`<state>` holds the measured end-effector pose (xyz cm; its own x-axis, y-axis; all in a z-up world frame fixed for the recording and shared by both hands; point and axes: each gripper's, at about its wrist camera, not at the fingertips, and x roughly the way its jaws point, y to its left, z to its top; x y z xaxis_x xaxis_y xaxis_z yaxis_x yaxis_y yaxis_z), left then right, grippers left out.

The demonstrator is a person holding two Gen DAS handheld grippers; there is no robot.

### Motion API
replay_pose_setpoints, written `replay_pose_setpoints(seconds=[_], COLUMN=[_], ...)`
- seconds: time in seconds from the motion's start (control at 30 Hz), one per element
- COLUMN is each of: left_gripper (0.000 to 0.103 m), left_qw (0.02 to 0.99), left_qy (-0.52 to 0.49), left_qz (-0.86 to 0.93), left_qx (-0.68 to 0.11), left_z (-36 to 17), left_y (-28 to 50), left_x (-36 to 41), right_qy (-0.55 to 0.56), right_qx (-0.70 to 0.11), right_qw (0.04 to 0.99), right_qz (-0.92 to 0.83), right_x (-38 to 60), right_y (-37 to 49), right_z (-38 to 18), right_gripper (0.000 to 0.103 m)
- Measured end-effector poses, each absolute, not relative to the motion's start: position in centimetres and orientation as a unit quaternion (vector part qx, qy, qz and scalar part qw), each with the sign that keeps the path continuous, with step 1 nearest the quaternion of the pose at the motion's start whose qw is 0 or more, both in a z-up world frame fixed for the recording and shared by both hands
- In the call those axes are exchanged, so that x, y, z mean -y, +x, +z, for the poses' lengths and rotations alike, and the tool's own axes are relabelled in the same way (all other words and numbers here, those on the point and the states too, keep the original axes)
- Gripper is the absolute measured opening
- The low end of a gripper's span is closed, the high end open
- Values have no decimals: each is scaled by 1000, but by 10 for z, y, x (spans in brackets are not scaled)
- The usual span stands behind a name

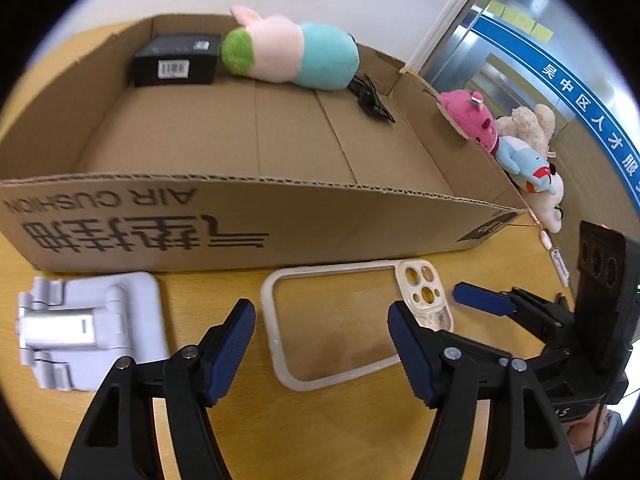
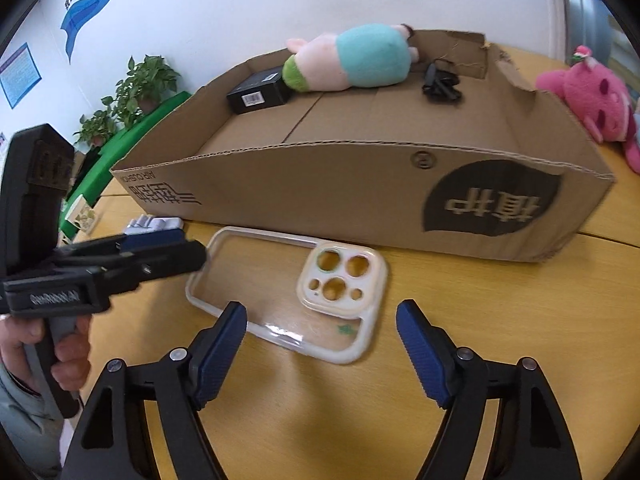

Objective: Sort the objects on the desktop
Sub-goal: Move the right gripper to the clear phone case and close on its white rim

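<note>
A clear phone case (image 1: 352, 320) with a cream camera frame lies flat on the wooden table in front of a low cardboard box (image 1: 240, 216). My left gripper (image 1: 322, 342) is open and straddles the case, its pads close to the case's edges. My right gripper (image 2: 320, 320) is also open, over the camera end of the case (image 2: 288, 292). In the left wrist view one finger (image 1: 480, 300) of the right gripper comes in from the right. In the right wrist view a hand holds the left gripper, whose fingers (image 2: 168, 258) reach the case's far end.
Inside the box (image 2: 320, 192) lie a small black carton (image 1: 176, 60), a pink-and-teal plush (image 1: 288, 52) and a black clip (image 1: 372, 100). A white folding stand (image 1: 88, 328) sits left of the case. Several plush toys (image 1: 520, 140) are heaped right of the box. Potted plants (image 2: 136, 84) stand by the wall.
</note>
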<state>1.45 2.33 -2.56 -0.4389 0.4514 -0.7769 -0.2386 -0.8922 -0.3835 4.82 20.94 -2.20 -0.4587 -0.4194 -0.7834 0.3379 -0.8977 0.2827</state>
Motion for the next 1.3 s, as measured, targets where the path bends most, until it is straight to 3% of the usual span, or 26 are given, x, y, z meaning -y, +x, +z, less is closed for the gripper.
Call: replay_pose_setpoints(seconds=[0.2, 0.47, 0.6, 0.93, 1.1, 1.3], left_gripper=[68, 68, 68, 70, 70, 70], left_qw=[214, 212, 172, 209, 244, 257], left_qy=[-492, -505, -519, -490, -443, -450], left_qz=[837, 826, 828, 837, 853, 842], left_qx=[110, 133, 120, 123, 131, 147], left_z=[-29, -30, -36, -25, 8, 2], left_y=[5, 5, 6, 13, 32, 54], left_x=[-28, -20, -16, -26, -20, -11], right_qy=[487, 484, 481, 483, 440, 373], right_qx=[51, 95, 86, 78, 102, 121], right_qw=[242, 257, 244, 246, 260, 292], right_qz=[-838, -831, -838, -837, -853, -872], right_x=[-200, -209, -212, -205, -219, -234], right_y=[34, 31, 34, 31, 47, 86], right_z=[-33, -34, -33, -33, -11, 24], right_gripper=[86, 86, 86, 88, 88, 87])
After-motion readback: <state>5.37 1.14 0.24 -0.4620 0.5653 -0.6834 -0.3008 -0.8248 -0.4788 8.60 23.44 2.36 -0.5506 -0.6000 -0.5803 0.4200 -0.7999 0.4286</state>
